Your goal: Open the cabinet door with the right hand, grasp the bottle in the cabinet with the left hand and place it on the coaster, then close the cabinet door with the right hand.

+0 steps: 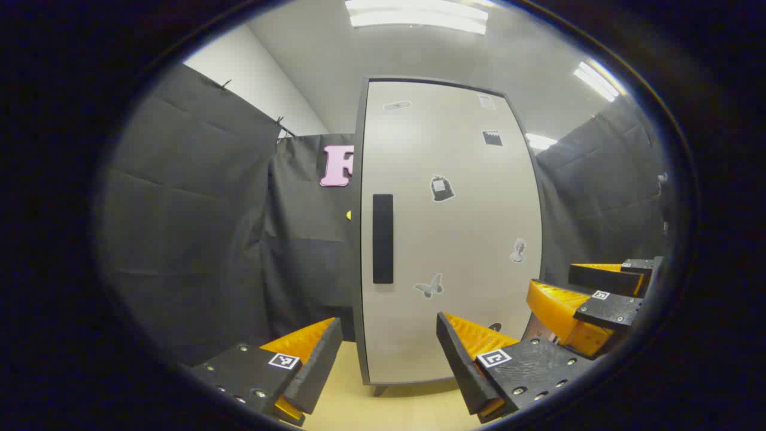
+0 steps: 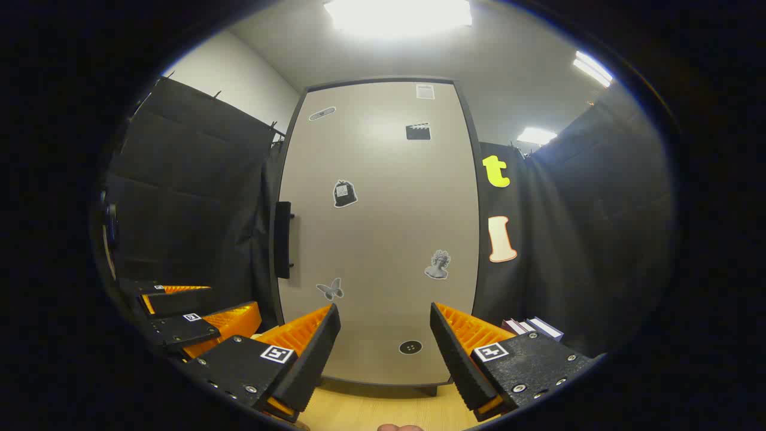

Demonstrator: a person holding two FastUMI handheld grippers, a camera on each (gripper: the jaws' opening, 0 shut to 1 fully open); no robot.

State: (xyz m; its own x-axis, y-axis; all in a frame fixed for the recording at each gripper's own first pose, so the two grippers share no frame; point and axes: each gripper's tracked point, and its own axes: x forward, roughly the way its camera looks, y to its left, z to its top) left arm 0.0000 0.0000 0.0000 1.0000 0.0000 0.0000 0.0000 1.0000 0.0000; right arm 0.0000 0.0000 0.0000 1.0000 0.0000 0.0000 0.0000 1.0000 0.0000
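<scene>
A tall pale cabinet point(image 1: 455, 239) stands with its door closed, small stickers scattered over it. Its dark vertical handle point(image 1: 383, 238) runs along the door's left edge; in the right gripper view the handle point(image 2: 282, 239) sticks out at the left side of the cabinet point(image 2: 383, 239). My left gripper point(image 1: 389, 359) is open in front of the door's lower part, holding nothing. My right gripper point(image 2: 383, 350) is open too, facing the lower door. The right gripper point(image 1: 589, 305) appears at the right in the left gripper view, and the left gripper point(image 2: 191, 317) at lower left in the right gripper view.
The cabinet rests on short legs on a light wooden tabletop point(image 1: 383, 407). Black cloth walls point(image 1: 197, 239) close in on both sides. A few books point(image 2: 532, 328) lie to the right of the cabinet base. Ceiling lights point(image 2: 398, 15) glare overhead.
</scene>
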